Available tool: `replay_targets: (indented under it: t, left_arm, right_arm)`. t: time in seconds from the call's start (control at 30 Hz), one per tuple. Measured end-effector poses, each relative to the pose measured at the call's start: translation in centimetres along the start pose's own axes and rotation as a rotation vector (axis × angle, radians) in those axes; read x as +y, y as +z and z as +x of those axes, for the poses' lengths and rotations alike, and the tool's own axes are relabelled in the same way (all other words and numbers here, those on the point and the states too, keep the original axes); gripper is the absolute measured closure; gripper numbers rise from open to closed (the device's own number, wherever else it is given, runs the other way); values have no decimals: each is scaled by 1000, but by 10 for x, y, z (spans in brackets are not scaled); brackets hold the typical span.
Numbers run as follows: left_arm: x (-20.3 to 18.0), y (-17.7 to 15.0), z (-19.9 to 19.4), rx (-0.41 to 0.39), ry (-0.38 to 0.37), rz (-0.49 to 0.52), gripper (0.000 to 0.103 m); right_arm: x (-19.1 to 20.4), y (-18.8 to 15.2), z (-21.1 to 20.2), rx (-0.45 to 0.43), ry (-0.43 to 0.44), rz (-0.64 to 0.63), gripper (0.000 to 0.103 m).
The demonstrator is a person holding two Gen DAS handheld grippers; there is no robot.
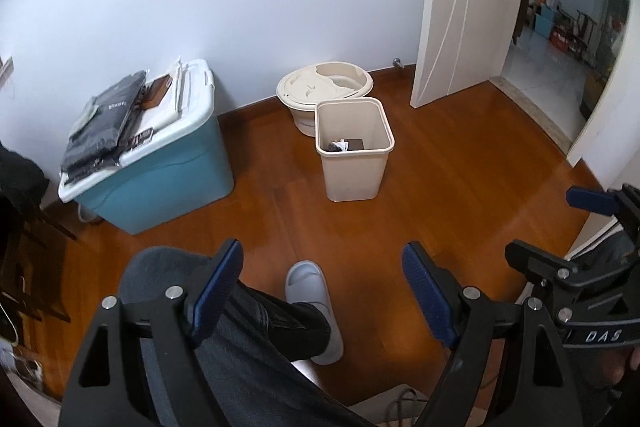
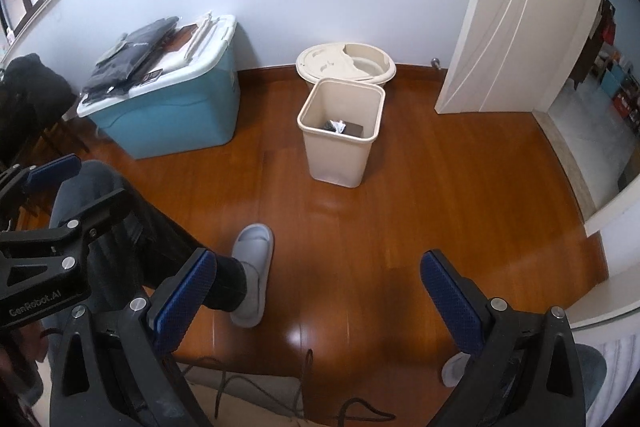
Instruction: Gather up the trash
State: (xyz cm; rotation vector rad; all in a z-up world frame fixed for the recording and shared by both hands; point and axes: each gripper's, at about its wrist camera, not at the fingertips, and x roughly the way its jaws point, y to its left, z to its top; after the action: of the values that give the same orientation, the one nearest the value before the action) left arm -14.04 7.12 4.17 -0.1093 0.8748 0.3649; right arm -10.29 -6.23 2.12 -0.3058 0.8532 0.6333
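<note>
Gaping wide, left gripper (image 1: 322,291) fingers (image 1: 219,287) empty, right gripper (image 2: 320,301) likewise

The floor (image 2: 440,187) was glossy varnished wood. The waste bin (image 2: 340,155) looked smooth matt beige plastic, the storage box (image 1: 168,179) smooth blue plastic. Both grippers' pads (image 2: 452,303) were rough-textured blue, their frames matt black.

"DAS" and "GenRobot.AI" on tools (image 1: 604,335) (image 2: 34,307)
</note>
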Motion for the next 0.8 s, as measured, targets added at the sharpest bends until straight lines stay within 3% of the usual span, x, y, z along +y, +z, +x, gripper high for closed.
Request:
replay_targets:
  t: [0.37,0.8]
  left_arm:
    - [-11,6,15,28,-24,20,21]
    - [-14,12,14,7,2,54,21]
  right_arm:
    - [-18,8,9,5,0,7,0]
    - [-21,18,16,5,11,12,0]
